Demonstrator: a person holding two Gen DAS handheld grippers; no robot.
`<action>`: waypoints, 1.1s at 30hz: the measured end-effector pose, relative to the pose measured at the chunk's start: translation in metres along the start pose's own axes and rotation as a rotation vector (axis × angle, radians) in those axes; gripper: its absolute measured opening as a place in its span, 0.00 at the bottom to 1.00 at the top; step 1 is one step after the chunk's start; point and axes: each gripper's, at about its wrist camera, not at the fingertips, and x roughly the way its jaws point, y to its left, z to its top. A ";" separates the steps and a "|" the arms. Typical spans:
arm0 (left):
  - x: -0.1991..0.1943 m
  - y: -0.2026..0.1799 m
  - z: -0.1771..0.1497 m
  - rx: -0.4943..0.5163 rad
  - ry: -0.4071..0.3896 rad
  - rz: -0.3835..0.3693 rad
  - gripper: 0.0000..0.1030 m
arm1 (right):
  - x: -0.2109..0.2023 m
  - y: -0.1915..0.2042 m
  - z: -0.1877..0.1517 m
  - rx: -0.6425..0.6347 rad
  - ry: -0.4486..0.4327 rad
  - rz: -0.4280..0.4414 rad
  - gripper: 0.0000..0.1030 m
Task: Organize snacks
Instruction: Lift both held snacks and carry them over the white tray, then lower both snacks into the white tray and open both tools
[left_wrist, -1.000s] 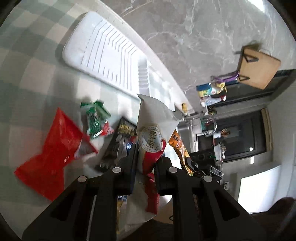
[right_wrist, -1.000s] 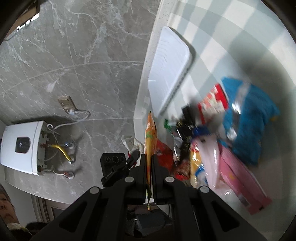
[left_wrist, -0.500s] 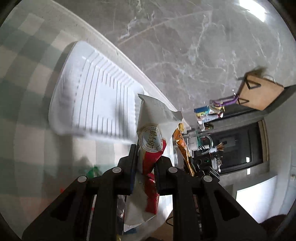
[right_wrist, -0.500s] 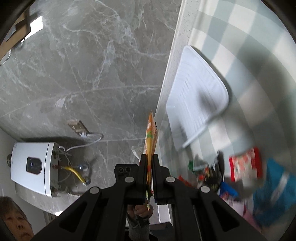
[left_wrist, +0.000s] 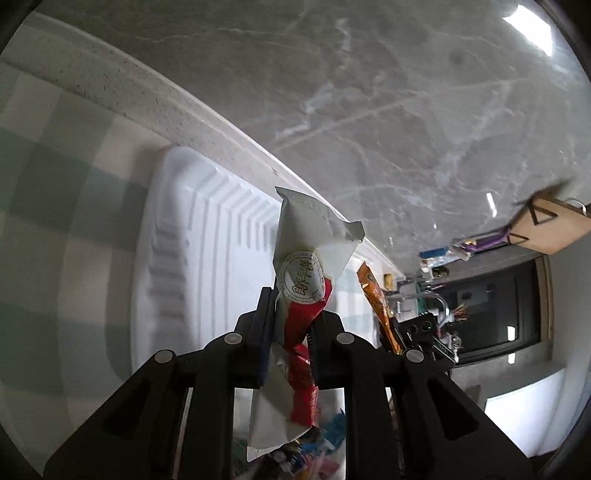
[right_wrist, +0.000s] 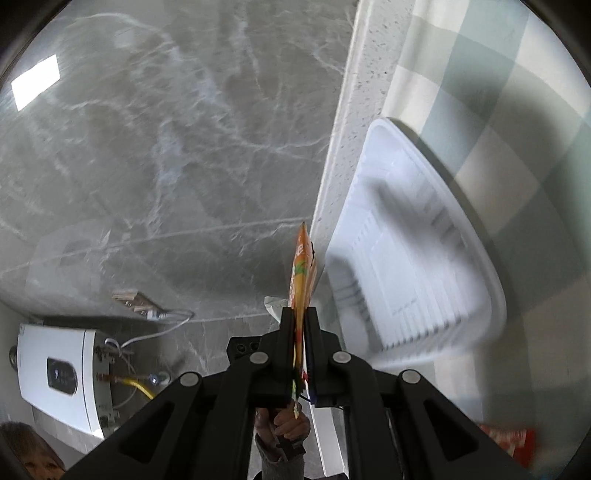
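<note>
My left gripper (left_wrist: 291, 306) is shut on a white and red snack packet (left_wrist: 306, 258) that stands up between its fingers, just before the white ribbed tray (left_wrist: 192, 258). To its right, the orange packet (left_wrist: 376, 299) and the other gripper show. In the right wrist view my right gripper (right_wrist: 301, 317) is shut on that thin orange snack packet (right_wrist: 303, 269), seen edge-on, left of the same white tray (right_wrist: 424, 266). The tray holds nothing that I can see.
The tray lies on a green and white checked cloth (left_wrist: 48, 192) beside the speckled counter edge (right_wrist: 354, 110) and a grey marble wall (left_wrist: 369, 92). Loose snack packets (left_wrist: 317, 443) lie below the left gripper. A person's hand (right_wrist: 284, 424) and a white water heater (right_wrist: 62, 376) show at lower left.
Both grippers have carried their packets away from the snack pile toward the tray. The tray now fills more of each view, and the pile has slid to the bottom edge.
</note>
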 end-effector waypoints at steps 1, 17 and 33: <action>0.004 0.003 0.007 0.000 0.000 0.009 0.14 | 0.004 -0.003 0.004 0.006 -0.002 -0.006 0.07; 0.056 0.041 0.063 0.011 -0.028 0.168 0.34 | 0.035 -0.029 0.033 -0.008 -0.016 -0.157 0.20; 0.051 -0.001 0.044 0.166 -0.087 0.255 0.55 | 0.029 0.010 0.010 -0.204 -0.020 -0.387 0.77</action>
